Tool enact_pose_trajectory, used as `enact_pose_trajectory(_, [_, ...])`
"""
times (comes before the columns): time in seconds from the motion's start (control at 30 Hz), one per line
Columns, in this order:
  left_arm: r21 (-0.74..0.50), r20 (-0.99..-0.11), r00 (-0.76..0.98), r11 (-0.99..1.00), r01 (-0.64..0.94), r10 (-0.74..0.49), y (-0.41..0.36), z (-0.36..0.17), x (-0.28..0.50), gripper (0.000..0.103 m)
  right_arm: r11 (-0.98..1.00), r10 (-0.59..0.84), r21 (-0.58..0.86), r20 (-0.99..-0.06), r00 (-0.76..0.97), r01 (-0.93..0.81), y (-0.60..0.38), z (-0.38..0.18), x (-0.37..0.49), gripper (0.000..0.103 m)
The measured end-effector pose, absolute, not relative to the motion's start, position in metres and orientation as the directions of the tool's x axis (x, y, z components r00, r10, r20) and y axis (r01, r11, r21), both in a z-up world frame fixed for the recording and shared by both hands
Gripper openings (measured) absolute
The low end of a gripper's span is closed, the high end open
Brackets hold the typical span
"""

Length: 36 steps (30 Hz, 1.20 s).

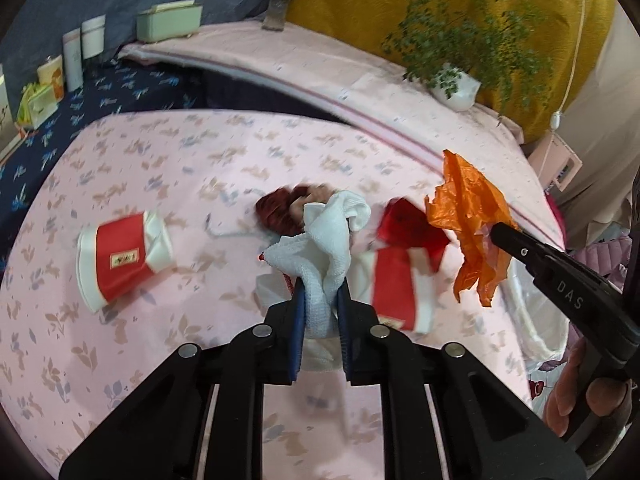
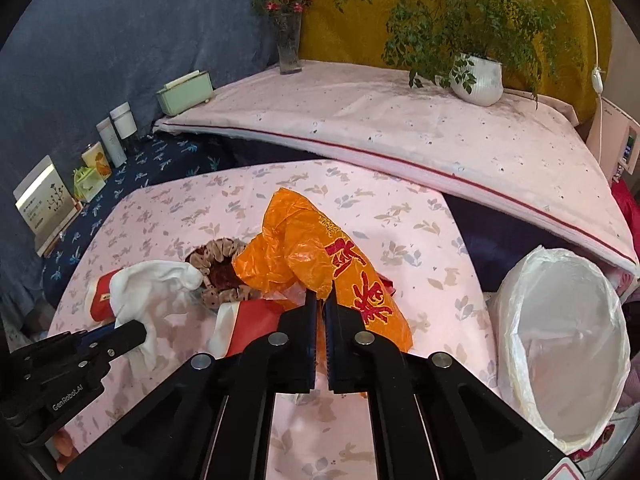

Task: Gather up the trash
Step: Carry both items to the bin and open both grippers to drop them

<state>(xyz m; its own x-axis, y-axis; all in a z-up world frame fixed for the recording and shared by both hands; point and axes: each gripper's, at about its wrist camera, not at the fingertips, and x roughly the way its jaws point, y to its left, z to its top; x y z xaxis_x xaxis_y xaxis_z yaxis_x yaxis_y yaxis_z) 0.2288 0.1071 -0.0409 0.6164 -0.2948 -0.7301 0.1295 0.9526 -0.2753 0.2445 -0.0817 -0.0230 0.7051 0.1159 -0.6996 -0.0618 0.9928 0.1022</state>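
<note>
My left gripper (image 1: 321,292) is shut on a crumpled white cloth (image 1: 324,248), held above the pink table; the right wrist view shows the same cloth (image 2: 152,284) at the left gripper (image 2: 138,334). My right gripper (image 2: 320,300) is shut on an orange plastic bag (image 2: 304,256) with red characters, lifted off the table; in the left wrist view that bag (image 1: 468,220) hangs from the right gripper (image 1: 494,230). A red-and-white paper cup (image 1: 120,258) lies on its side at the left. Another red-and-white cup (image 1: 400,284) lies under the cloth.
A bin lined with a white bag (image 2: 560,344) stands at the table's right edge. A brown scrunchie (image 2: 218,268) and a red wrapper (image 1: 412,228) lie mid-table. A potted plant (image 2: 478,76), a flower vase (image 2: 289,46), a green box (image 2: 186,92) and cans (image 2: 116,132) stand behind.
</note>
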Motion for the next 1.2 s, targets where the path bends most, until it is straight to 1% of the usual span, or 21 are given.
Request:
enact_pose_trajectory(0.27, [-0.265,-0.673,0.656,0.939,0.219,-0.343,0.056,0.006,0.234,0.014,0.993,0.107,0.114,-0.626,0.772,-0.045,-0.113,0.022,0.228,0.003])
enact_pose_trajectory(0.53, [-0.242,-0.639,0.662,0.919,0.311,-0.392,-0.006,0.033,0.231,0.014,0.992,0.069,0.129,-0.591,0.803,0.010,-0.161,0.038,0.210,0.003])
enact_pose_trajectory(0.83, [-0.210,-0.636,0.635,0.891,0.404,-0.438,-0.076,0.039,0.220,0.014,0.982,-0.009,0.149,-0.578,0.816,0.116,-0.230,0.041,0.185,0.003])
enact_pose_trajectory(1.2, [-0.176,-0.652,0.581,0.842,0.510,-0.488,-0.156,0.034,0.204,0.015,0.958,-0.093,0.165,-0.595,0.799,0.234,-0.306,0.029,0.154,0.003])
